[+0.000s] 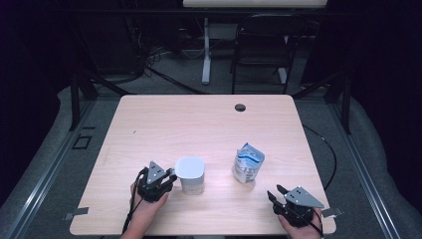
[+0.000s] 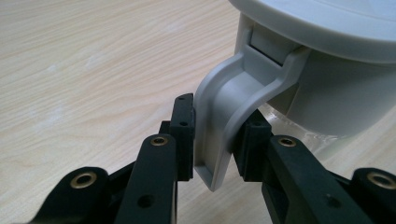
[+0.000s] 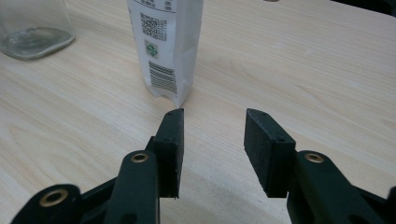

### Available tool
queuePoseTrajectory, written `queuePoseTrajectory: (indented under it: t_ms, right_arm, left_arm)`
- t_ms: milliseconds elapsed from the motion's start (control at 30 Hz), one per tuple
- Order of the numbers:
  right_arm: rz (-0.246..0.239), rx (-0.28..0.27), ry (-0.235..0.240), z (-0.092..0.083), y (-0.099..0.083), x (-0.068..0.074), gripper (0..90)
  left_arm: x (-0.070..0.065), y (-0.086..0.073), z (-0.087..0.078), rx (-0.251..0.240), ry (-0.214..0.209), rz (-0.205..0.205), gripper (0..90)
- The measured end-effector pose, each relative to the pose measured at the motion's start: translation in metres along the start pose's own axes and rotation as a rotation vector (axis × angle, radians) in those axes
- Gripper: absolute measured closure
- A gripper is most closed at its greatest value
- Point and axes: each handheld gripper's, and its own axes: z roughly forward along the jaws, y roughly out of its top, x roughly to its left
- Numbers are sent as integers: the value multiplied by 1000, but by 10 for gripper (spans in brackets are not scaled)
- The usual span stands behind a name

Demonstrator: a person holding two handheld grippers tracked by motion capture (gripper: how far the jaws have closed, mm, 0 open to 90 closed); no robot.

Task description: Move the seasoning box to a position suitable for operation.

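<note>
A jug (image 1: 190, 172) with a pale grey lid and a clear glass base stands on the wooden table (image 1: 199, 119), front left of centre. My left gripper (image 1: 170, 178) comes at it from the left. In the left gripper view the gripper (image 2: 217, 140) is shut on the jug's curved grey handle (image 2: 229, 98), one pad pressing each side. A white and blue pouch (image 1: 248, 163) stands upright to the right of the jug. My right gripper (image 1: 275, 192) sits near the front right edge, open and empty, pointing at the pouch (image 3: 166, 46) a short way ahead of its jaws (image 3: 212, 140).
A round cable hole (image 1: 240, 107) lies near the table's far edge. A dark chair (image 1: 261, 45) and a white desk leg (image 1: 206, 55) stand beyond the table. The jug's glass base (image 3: 32, 28) shows at the top left of the right gripper view.
</note>
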Motion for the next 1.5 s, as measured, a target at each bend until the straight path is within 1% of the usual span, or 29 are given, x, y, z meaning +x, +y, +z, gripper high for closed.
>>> queuePoseTrajectory:
  t_ms: [167, 200, 333, 400, 500, 533, 600, 667, 733, 833, 900, 1100, 1133, 1300, 1367, 1500]
  right_arm:
    - [-8, -10, 18, 2, 3, 5, 580]
    - [-20, -6, 22, 2, 4, 5, 580]
    - [-35, -32, 37, 3, 8, 12, 580]
    - [-58, -44, 42, 3, 10, 15, 582]
    - [-71, -61, 60, 4, 15, 21, 590]
    - [-77, -61, 64, 4, 16, 23, 596]
    - [-89, -48, 87, 5, 18, 26, 604]
    - [-82, -38, 106, 7, 18, 28, 603]
    - [-82, -30, 115, 9, 18, 30, 587]
    - [-71, -24, 118, 12, 18, 31, 563]
    - [-68, -29, 121, 14, 18, 32, 557]
    - [-80, -33, 130, 16, 19, 35, 548]
    - [-82, -29, 142, 18, 20, 37, 542]
    - [-96, -25, 151, 20, 21, 42, 535]
    - [-101, -30, 148, 21, 21, 44, 531]
    - [-109, -21, 149, 23, 20, 45, 522]
  left_arm:
    - [-6, -1, -3, 8, -3, 13, 726]
    - [-7, -1, -3, 9, -5, 14, 726]
    - [-12, -3, -6, 18, -2, 24, 725]
    - [-14, -3, -7, 24, -1, 29, 724]
    - [-17, -5, -9, 28, -1, 33, 724]
    - [-18, -5, -10, 30, -3, 34, 724]
    - [-20, -6, -11, 31, -4, 40, 724]
    - [-22, -7, -11, 29, -7, 32, 724]
    - [-23, -7, -12, 34, -12, 36, 724]
    - [-26, -7, -13, 33, -21, 41, 724]
    - [-29, -7, -13, 34, -22, 48, 724]
    - [-33, -8, -14, 34, -28, 53, 724]
    - [-35, -9, -14, 33, -30, 51, 724]
    - [-38, -9, -15, 35, -39, 58, 724]
    - [-39, -9, -15, 34, -42, 60, 723]
    - [-41, -9, -15, 34, -41, 56, 723]
